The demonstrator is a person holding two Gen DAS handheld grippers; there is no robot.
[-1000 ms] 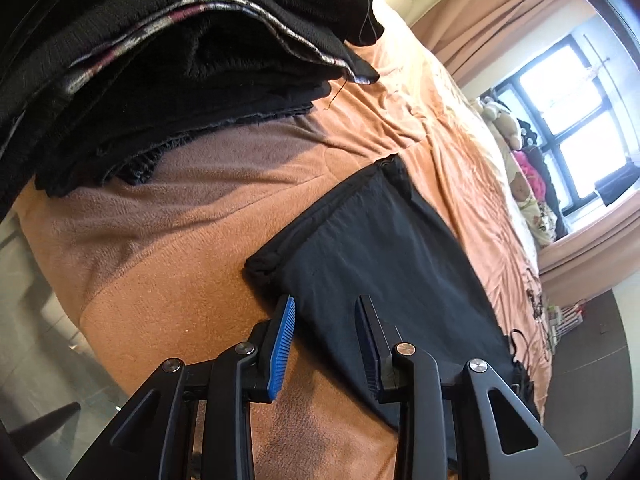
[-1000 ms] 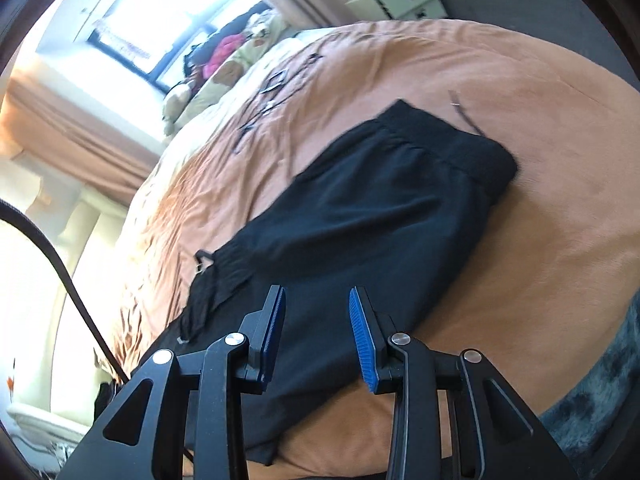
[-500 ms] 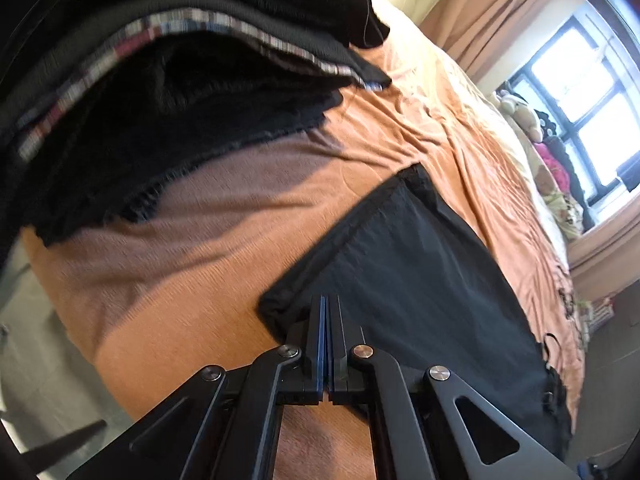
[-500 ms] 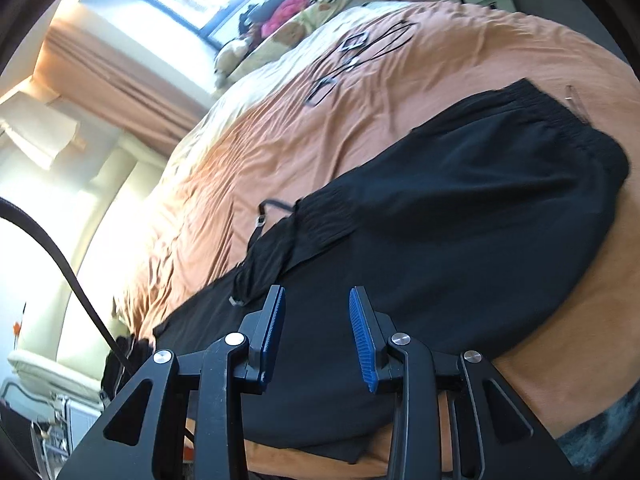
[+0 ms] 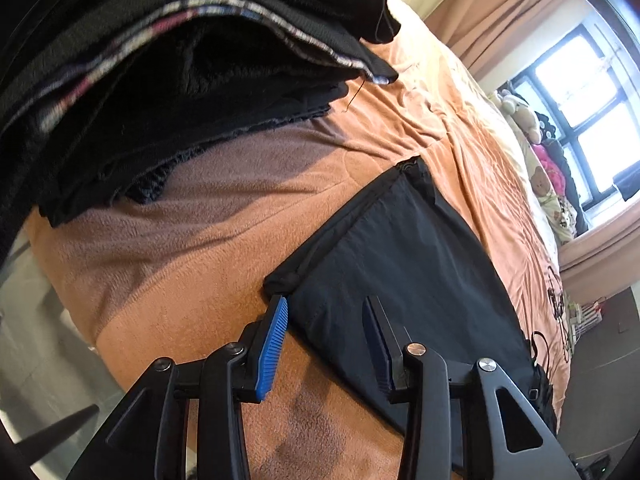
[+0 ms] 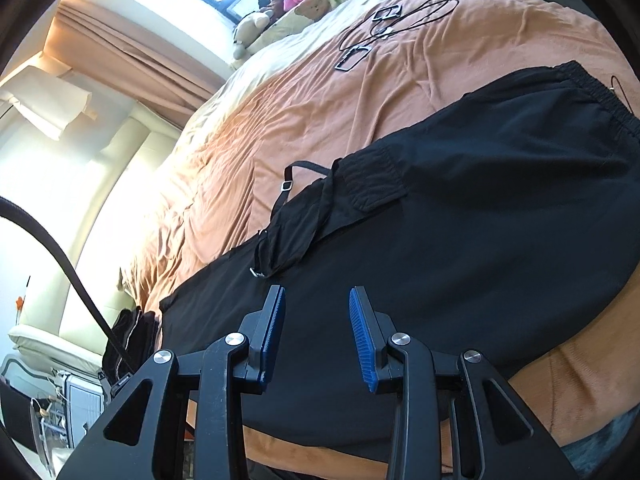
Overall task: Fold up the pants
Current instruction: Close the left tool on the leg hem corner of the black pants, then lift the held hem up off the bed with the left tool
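Lying flat and lengthwise on the orange blanket (image 5: 224, 248), the black pants (image 6: 500, 208) are spread out so that edges and corners can be reached from the near side of the bed. In the left wrist view the garment runs away from the camera toward the window (image 5: 580, 92), with one corner nearest the tool; in the right wrist view the elastic waistband (image 6: 600, 88) sits at the far right, and a strap with a buckle (image 6: 286, 186) trails off the upper edge onto the blanket.

Left gripper (image 5: 326, 328): jaws opening, partly spread. The near corner of the pants lies just ahead of and between the blue pads (image 5: 274, 344), but the pads do not press on it, so nothing is held. The tool is pitched down at the corner, a placement that suits pinching this edge to begin a fold.

Right gripper (image 6: 316, 328): jaws partly apart and empty, hanging over the middle of the dark fabric with cloth visible between and beyond the fingers. Its position further along the same garment suggests the two tools are meant to lift matching points together, so the cloth folds evenly rather than bunching.

A stack of folded dark clothes (image 5: 168, 92), one with a plaid edge, rests on the blanket to the upper left, well apart from the pants, probably finished items kept clear of the work area. Cables (image 6: 400, 24) lie far up the bed.

Judged stage: early, no fold yet visible in the garment.
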